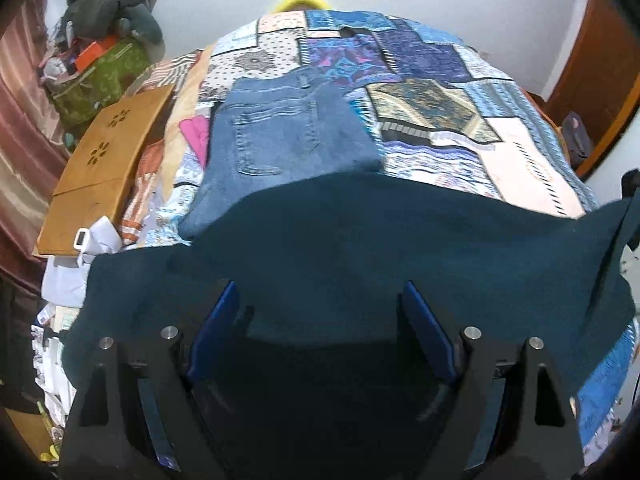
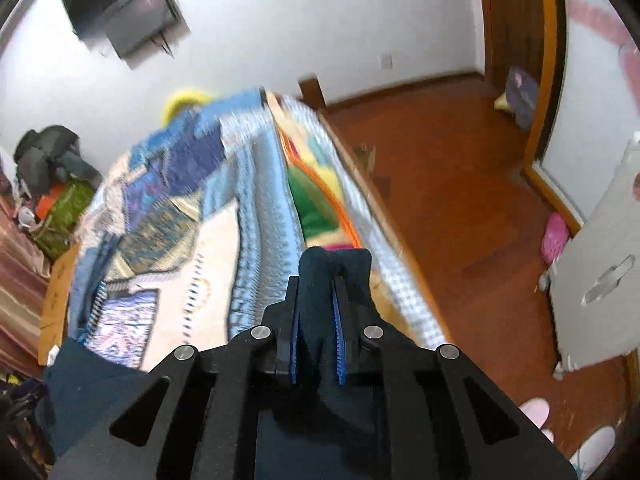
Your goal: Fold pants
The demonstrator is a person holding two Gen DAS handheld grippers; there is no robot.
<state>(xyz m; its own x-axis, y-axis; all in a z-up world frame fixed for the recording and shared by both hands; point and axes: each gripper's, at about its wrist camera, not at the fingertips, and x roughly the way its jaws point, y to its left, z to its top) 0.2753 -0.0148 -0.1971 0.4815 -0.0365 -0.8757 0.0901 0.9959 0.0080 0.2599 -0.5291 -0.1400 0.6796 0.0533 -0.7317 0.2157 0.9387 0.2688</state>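
your right gripper [image 2: 316,300] is pinched tight on a bunched corner of the dark teal cloth pants [image 1: 380,248], which stretch sideways across the near edge of the patchwork quilt [image 1: 440,128]. your left gripper [image 1: 320,316] gapes wide just above that cloth, gripping nothing. the pants' far ends are cut off.

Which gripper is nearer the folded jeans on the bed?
Left. The left gripper hangs open over the dark teal pants, just short of the folded jeans. The right gripper is shut on the pants' far end at the bed's edge.
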